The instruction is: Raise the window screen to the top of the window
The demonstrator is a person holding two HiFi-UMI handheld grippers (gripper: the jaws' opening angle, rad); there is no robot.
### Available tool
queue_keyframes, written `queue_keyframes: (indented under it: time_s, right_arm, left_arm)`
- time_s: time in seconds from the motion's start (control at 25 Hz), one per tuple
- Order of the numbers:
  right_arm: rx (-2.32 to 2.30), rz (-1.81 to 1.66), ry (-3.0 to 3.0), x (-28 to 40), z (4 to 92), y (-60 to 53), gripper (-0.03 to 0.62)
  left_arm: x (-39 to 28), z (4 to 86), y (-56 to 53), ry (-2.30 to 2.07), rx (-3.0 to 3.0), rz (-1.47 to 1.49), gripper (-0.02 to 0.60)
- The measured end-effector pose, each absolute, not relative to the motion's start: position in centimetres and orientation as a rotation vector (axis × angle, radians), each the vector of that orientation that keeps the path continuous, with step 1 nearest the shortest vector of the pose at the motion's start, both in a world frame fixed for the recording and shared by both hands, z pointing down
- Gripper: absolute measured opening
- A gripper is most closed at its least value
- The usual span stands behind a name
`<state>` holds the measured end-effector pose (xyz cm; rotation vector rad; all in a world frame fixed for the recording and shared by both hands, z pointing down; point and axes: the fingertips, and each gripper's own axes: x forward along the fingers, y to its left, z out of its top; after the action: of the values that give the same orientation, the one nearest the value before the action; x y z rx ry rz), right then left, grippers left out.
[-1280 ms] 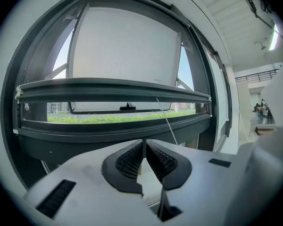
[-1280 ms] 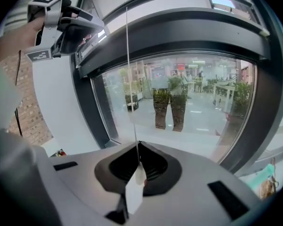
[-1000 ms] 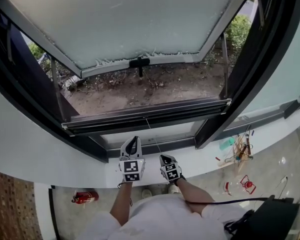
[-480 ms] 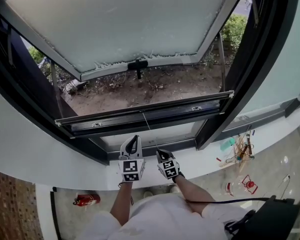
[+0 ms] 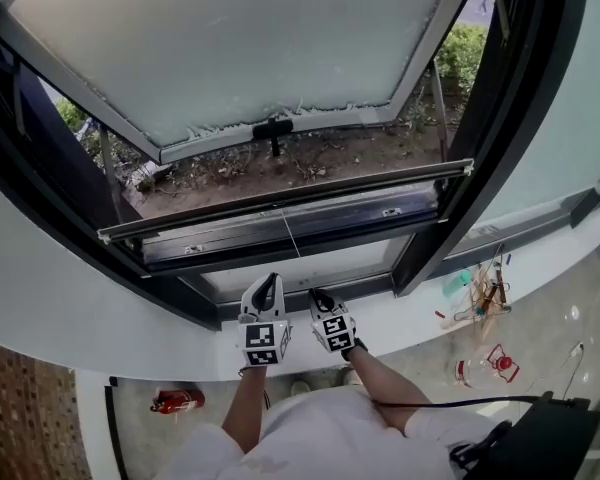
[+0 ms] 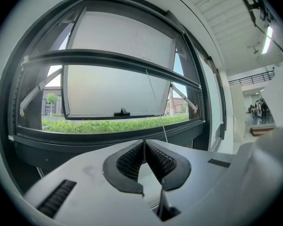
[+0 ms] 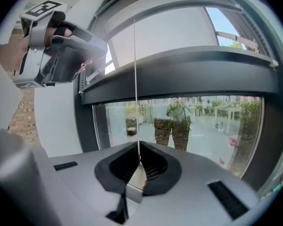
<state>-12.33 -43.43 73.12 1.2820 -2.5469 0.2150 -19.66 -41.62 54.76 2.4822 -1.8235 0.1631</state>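
The left gripper [image 5: 267,284] hovers by the sill [image 5: 420,306], fingers [image 6: 128,161] pressed together on nothing. Just beside it, the right gripper [image 5: 317,297] pinches the pull cord [image 7: 135,98]. The screen's bottom bar [image 5: 280,201] sits low in the window opening, so most of the raise looks undone.

The screen bar [image 5: 285,201] crosses the window frame [image 5: 492,118]; free room lies between it and the tilted sash [image 5: 250,38].
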Motion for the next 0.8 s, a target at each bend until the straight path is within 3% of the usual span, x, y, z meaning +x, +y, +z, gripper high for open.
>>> queue_keyframes:
  time_s: [0.8]
  right_arm:
    - [1.335,0.19,-2.643,-13.0,68.0,-43.9,0.0]
  left_arm:
    - [-18.6,55.3,-41.3,-1.79,2.472,0.155,0.014]
